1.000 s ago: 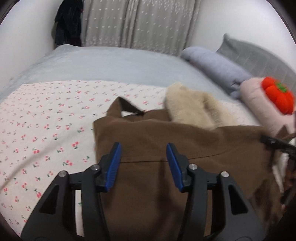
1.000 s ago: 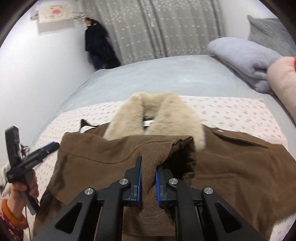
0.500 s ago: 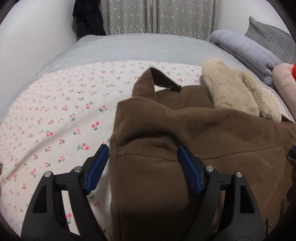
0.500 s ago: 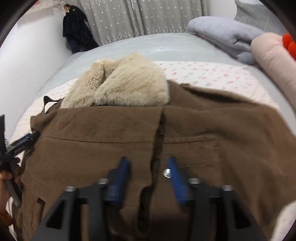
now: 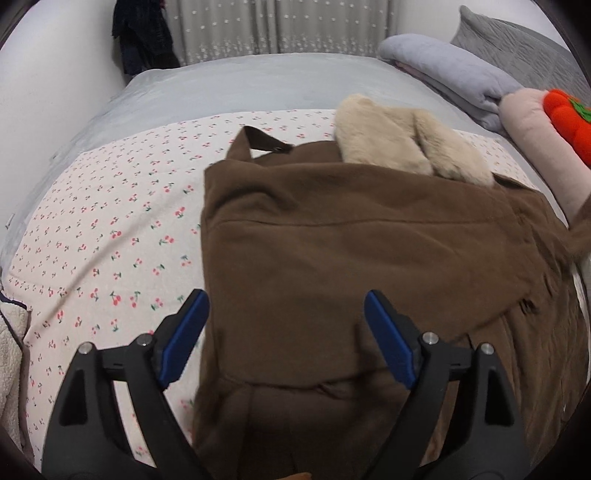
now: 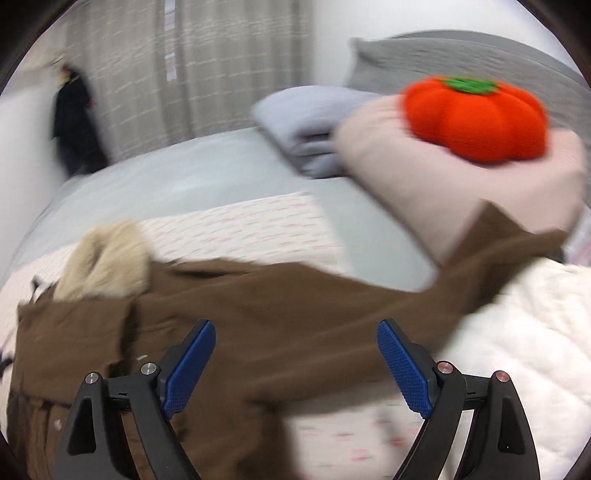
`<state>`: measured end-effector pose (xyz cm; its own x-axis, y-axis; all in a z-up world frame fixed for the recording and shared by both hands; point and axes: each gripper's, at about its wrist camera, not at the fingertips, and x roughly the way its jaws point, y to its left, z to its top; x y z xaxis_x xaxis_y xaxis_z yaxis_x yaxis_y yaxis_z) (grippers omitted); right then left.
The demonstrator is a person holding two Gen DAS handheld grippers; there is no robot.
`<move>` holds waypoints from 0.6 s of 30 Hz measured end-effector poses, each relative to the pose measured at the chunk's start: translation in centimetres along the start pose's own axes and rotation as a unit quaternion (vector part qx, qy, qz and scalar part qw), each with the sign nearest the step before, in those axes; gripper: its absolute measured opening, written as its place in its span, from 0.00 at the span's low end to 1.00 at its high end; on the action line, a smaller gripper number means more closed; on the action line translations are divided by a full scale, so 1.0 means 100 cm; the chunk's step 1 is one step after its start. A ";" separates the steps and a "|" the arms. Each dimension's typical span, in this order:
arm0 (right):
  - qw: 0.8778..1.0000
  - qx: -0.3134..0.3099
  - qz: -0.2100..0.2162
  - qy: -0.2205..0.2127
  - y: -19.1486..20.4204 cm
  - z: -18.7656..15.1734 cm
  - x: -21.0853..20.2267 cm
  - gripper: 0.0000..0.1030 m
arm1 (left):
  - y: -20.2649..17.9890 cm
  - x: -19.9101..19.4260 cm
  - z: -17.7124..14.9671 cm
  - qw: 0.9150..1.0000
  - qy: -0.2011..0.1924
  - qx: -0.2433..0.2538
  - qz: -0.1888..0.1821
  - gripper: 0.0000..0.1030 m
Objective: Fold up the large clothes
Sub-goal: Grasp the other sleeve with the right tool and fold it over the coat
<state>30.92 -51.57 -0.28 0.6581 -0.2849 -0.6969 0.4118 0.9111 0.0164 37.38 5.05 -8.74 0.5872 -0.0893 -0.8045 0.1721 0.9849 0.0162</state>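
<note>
While spread — brown coat [image 5: 332, 258], unheld

Matt brown woolly cloth coat [image 5: 351, 258] with a fluffy cream fur collar [image 5: 402, 147] on printed cotton sheet [image 5: 110, 229].

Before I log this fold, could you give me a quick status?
Left gripper and right gripper open, jaws just widened, nothing gripped. Brown coat on the bed, one sleeve outstretched. Nothing blocking.

grey curtains [image 5: 280, 29] behind bed [image 5: 258, 85]
</note>
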 end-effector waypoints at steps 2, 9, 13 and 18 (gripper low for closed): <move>1.000 0.026 -0.013 -0.005 -0.027 0.006 -0.005 0.88 | -0.008 -0.005 -0.005 1.000 -0.004 0.007 -0.008 0.85; 0.993 0.113 -0.019 0.010 -0.097 0.026 0.002 0.88 | -0.022 -0.010 -0.020 1.000 -0.010 -0.002 -0.022 0.85; 0.989 0.148 0.017 0.027 -0.114 0.031 0.020 0.88 | -0.025 -0.003 -0.029 0.999 0.006 -0.015 -0.036 0.85; 0.977 0.206 0.028 0.047 -0.126 0.036 0.049 0.88 | -0.026 0.001 -0.034 0.999 0.016 -0.025 -0.041 0.85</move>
<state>31.20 -65.46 -1.32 0.6337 -0.1926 -0.7493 0.6087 0.7219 0.3291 34.25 2.98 -10.88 0.5467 -0.1658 -0.8207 0.1783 0.9808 -0.0793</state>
